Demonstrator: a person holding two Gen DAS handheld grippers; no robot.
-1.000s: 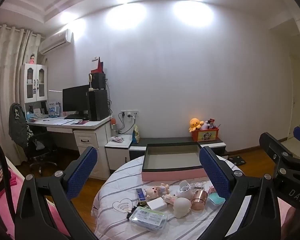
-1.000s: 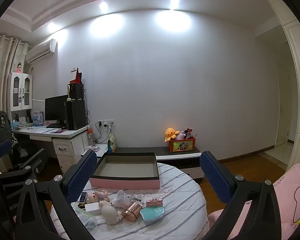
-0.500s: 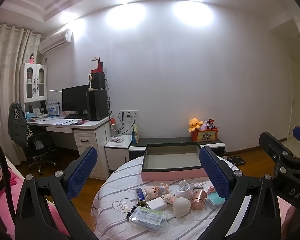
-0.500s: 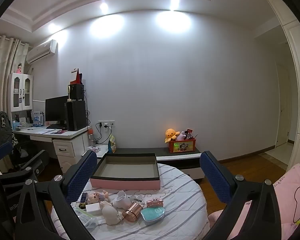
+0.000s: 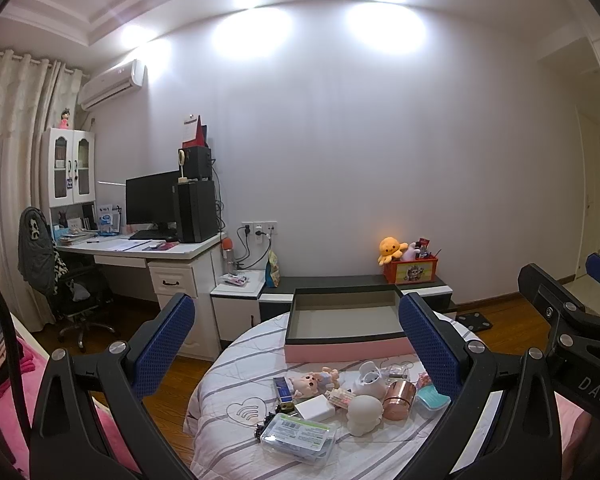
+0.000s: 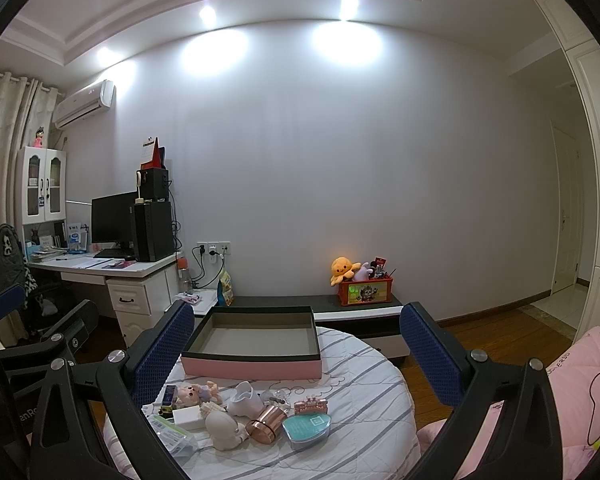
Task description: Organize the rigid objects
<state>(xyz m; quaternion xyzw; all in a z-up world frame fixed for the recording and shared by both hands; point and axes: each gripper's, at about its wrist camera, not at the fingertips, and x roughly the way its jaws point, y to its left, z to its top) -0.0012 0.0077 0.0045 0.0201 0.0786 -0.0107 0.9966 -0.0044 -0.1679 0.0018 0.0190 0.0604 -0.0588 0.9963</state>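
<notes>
A round table with a striped cloth (image 5: 236, 364) (image 6: 364, 384) holds an empty pink box with a dark rim (image 5: 344, 350) (image 6: 252, 366) at its far side. In front of it lies a cluster of small items: a doll (image 5: 312, 381) (image 6: 196, 393), a white figure (image 5: 364, 414) (image 6: 224, 426), a copper cup on its side (image 5: 398, 394) (image 6: 266, 422), a teal heart tin (image 5: 432, 396) (image 6: 306, 428), a white block (image 5: 316, 407), a clear case (image 5: 298, 436). My left gripper (image 5: 296, 344) and right gripper (image 6: 296, 344) hover open above the table, holding nothing.
A white desk (image 5: 148, 248) with a monitor and a chair (image 5: 72, 292) stand at the left. A low bench carries an orange toy bin (image 5: 410, 270) (image 6: 364, 290) by the wall. Pink bedding (image 6: 572, 376) lies at the right, wooden floor around the table.
</notes>
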